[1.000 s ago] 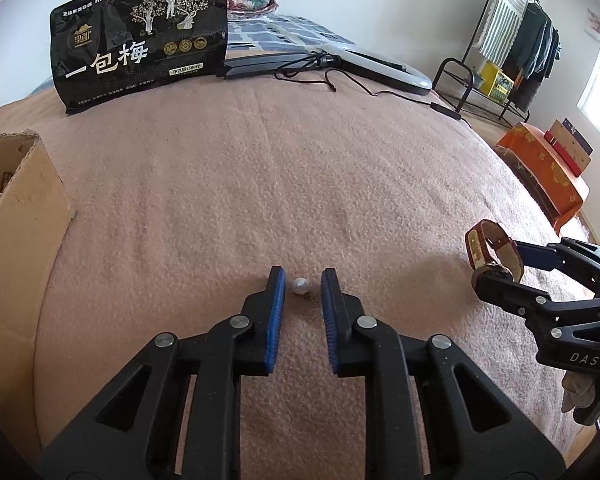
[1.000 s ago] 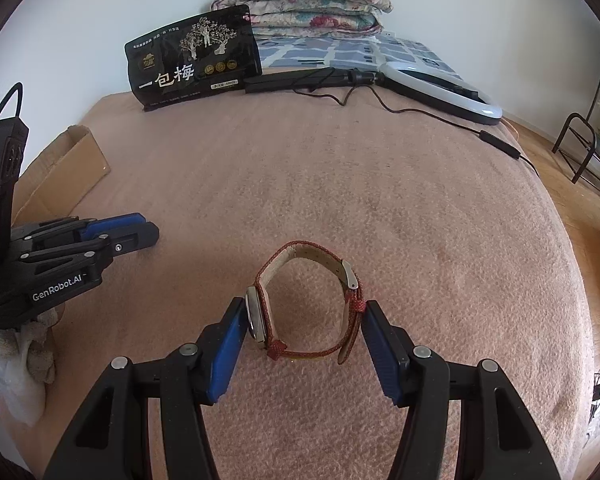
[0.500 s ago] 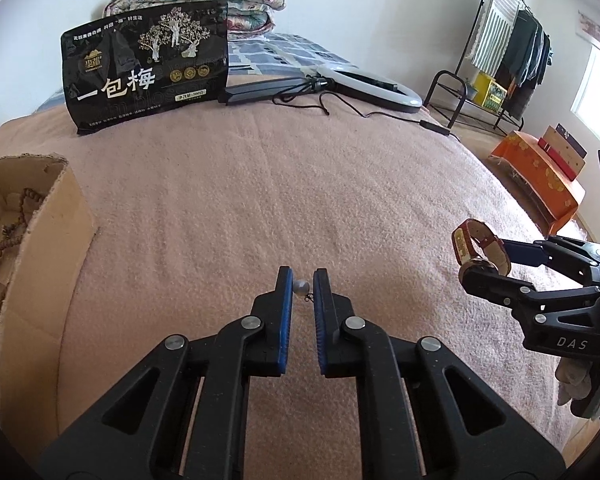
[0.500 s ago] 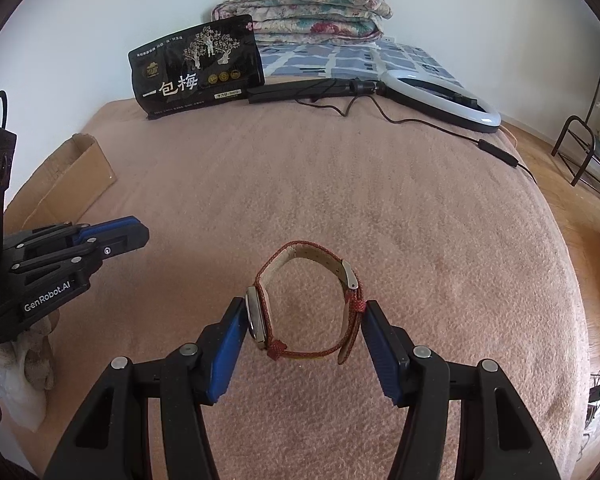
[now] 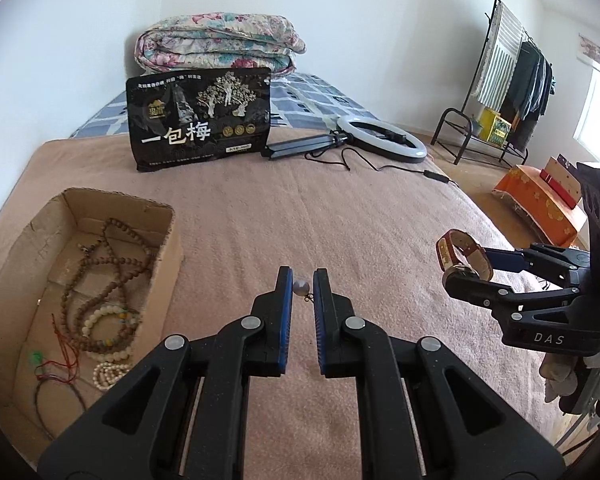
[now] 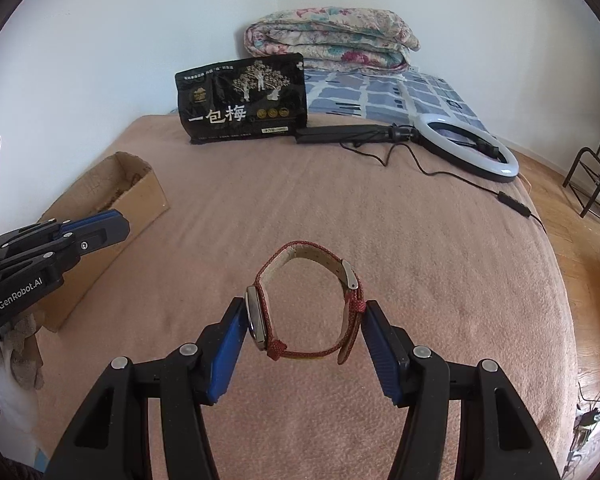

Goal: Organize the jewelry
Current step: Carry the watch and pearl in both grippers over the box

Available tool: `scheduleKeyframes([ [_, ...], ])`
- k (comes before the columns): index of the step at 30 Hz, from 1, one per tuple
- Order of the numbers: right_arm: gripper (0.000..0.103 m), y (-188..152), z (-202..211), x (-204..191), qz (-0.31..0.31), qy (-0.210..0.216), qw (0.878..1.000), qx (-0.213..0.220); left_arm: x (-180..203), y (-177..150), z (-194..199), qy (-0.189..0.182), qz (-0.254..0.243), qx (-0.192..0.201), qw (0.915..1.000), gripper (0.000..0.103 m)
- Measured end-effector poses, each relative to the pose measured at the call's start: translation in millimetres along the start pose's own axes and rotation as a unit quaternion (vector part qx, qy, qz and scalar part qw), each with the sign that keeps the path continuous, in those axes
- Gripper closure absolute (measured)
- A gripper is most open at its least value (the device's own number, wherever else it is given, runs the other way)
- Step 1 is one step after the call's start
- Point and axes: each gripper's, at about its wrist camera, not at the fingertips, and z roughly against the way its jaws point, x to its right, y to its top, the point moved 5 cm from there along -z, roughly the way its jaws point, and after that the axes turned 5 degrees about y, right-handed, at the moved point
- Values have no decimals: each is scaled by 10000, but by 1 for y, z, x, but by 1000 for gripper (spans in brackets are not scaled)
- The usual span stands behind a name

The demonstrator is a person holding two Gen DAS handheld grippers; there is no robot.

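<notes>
Box [image 5: 100, 216] at far left already holds bead strings. Left gripper [image 5: 302, 286], nearly closed, pinches pearl [image 5: 301, 289] clear of the blanket [image 5: 300, 216]; right gripper [image 6: 304, 322], part open, clamps watch [image 6: 308, 304]. Judgement: both pieces remain to be boxed.

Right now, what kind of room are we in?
Most likely a bedroom. The jewelry work happens on a bed with a pink blanket, a folded floral quilt sits by the wall, and clothes hang on a rack nearby.
</notes>
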Motion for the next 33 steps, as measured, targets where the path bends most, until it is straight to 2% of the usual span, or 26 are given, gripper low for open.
scheduleKeyframes([
  [12,43,44,6,-73,398,387,9983,148,-71,10,57,454,297,355,9979,95],
  [24,43,81,-16,-150,672,852,9940,111,-149,0,95,986,588,441,9924,95],
  [33,43,90,-42,-202,858,1109,9901,-45,-186,-10,106,1221,771,401,9887,95],
])
